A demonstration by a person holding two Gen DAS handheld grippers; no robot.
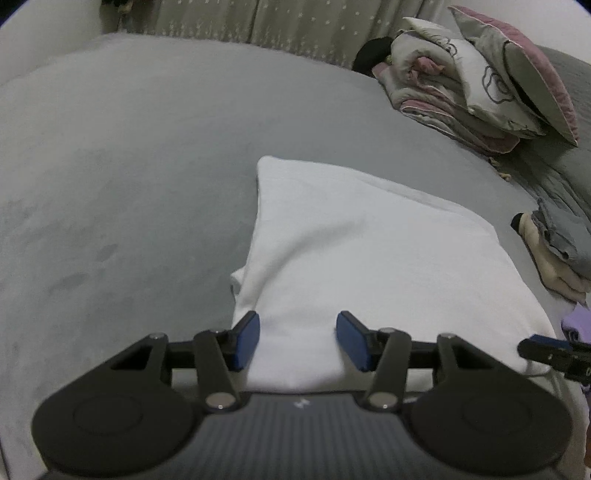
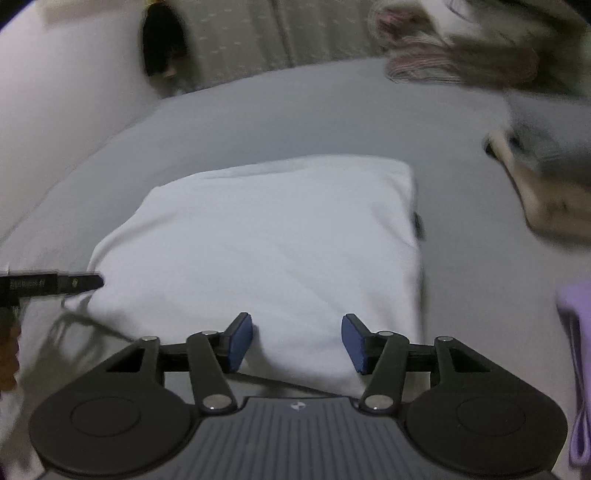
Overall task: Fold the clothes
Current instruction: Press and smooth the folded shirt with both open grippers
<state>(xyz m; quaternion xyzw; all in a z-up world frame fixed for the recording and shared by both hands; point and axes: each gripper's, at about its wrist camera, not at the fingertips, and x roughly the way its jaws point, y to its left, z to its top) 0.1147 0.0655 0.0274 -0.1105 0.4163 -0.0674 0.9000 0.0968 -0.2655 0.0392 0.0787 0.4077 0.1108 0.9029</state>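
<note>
A white garment [image 1: 362,258] lies folded into a rough square on the grey bed sheet [image 1: 129,166]; the right wrist view shows it too [image 2: 266,240]. My left gripper [image 1: 299,339] stands open over the garment's near left edge. Cloth lies between its blue pads [image 1: 247,339], but they do not press it. My right gripper [image 2: 297,341] is open as well, over the near edge of the same garment, and nothing is pinched. Each gripper's tip shows at the border of the other's view: the right gripper [image 1: 546,350] and the left gripper [image 2: 51,284].
A heap of pillows and quilts [image 1: 480,92] sits at the far right of the bed. A stack of folded grey and beige clothes [image 1: 561,251] lies right of the garment. A lilac cloth [image 2: 580,369] is at the near right. A curtain [image 1: 295,22] hangs behind the bed.
</note>
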